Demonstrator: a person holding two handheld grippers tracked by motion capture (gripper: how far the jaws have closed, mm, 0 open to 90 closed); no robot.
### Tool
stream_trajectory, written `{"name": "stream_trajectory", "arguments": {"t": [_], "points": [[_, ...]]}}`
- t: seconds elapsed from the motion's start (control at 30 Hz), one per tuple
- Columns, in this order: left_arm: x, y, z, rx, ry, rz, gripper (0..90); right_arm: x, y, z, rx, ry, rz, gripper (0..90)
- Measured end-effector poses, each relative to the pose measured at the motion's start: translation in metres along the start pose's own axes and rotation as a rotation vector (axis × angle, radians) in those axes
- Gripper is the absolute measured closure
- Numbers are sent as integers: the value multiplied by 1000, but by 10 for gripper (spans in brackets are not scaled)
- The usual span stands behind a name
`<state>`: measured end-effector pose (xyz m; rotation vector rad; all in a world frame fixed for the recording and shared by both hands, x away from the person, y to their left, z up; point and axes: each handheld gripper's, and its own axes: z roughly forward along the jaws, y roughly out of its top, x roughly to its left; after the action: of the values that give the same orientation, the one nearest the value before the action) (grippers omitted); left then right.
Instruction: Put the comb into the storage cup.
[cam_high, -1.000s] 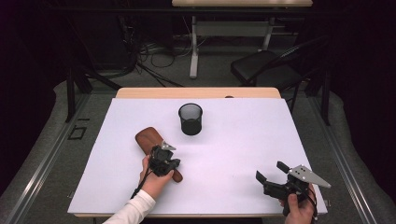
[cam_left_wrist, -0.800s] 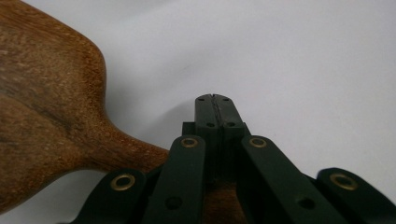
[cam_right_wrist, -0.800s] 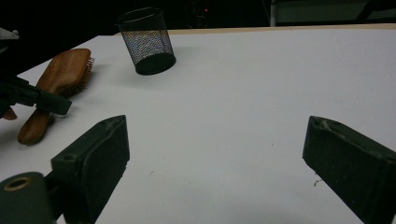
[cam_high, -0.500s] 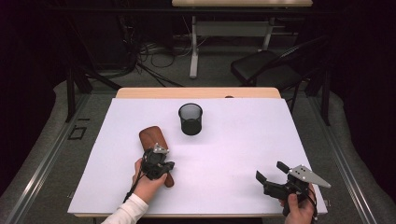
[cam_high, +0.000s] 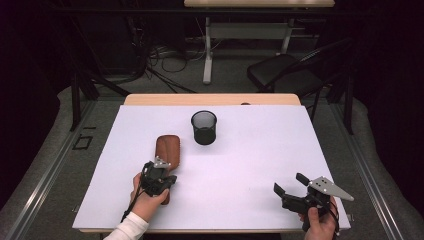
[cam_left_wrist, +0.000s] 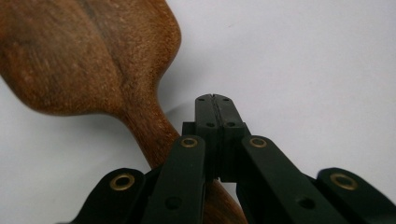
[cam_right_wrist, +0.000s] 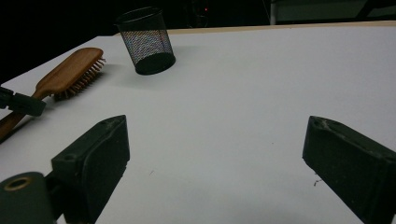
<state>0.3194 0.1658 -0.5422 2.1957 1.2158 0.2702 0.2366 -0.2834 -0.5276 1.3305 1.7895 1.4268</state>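
**My left gripper at the hairbrush handle, my right gripper idle at the tabletop's near right corner.**

My left hand (cam_high: 149, 201) reaches in from the near edge and carries the left gripper (cam_high: 161, 172) low over the handle of the wooden hairbrush (cam_high: 167, 150), pointing away from me; in the left gripper view its jaws are pressed together just beside the handle, over it, with nothing between them. The hairbrush lies bristles down on the white tabletop (cam_high: 260, 150), left of centre, its head toward the black mesh cup (cam_high: 204, 127), which stands upright near it. My right hand (cam_high: 320, 222) holds the right gripper (cam_high: 290, 187) near the tabletop's front right corner, aimed left across the surface, jaws spread wide and empty.
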Motion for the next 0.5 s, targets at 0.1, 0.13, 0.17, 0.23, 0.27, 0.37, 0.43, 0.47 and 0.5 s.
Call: {"name": "stream_trajectory", "arguments": {"t": [0.1, 0.13, 0.17, 0.23, 0.27, 0.37, 0.43, 0.47, 0.5], "points": [[4, -3, -2, 1, 3, -8, 900, 0, 0, 0, -1, 0, 2, 71], [6, -4, -3, 4, 3, -10, 900, 0, 0, 0, -1, 0, 2, 72], [6, -5, -3, 3, 7, -11, 900, 0, 0, 0, 0, 0, 3, 71], [9, -6, -5, 3, 6, -23, 900, 0, 0, 0, -2, 0, 4, 71], [10, -7, -6, 1, 5, -24, 900, 0, 0, 0, -2, 0, 4, 71], [13, -8, -8, -10, 15, -34, 900, -1, 0, 0, -2, 0, 4, 72], [17, -9, -10, -11, 18, -37, 900, -1, 0, 0, -3, 1, 5, 72], [18, -9, -10, -9, 21, -37, 900, -1, 0, 0, -3, 1, 5, 72], [20, -10, -11, -5, 18, -39, 900, -1, 0, 0, -3, 1, 5, 72]]}}
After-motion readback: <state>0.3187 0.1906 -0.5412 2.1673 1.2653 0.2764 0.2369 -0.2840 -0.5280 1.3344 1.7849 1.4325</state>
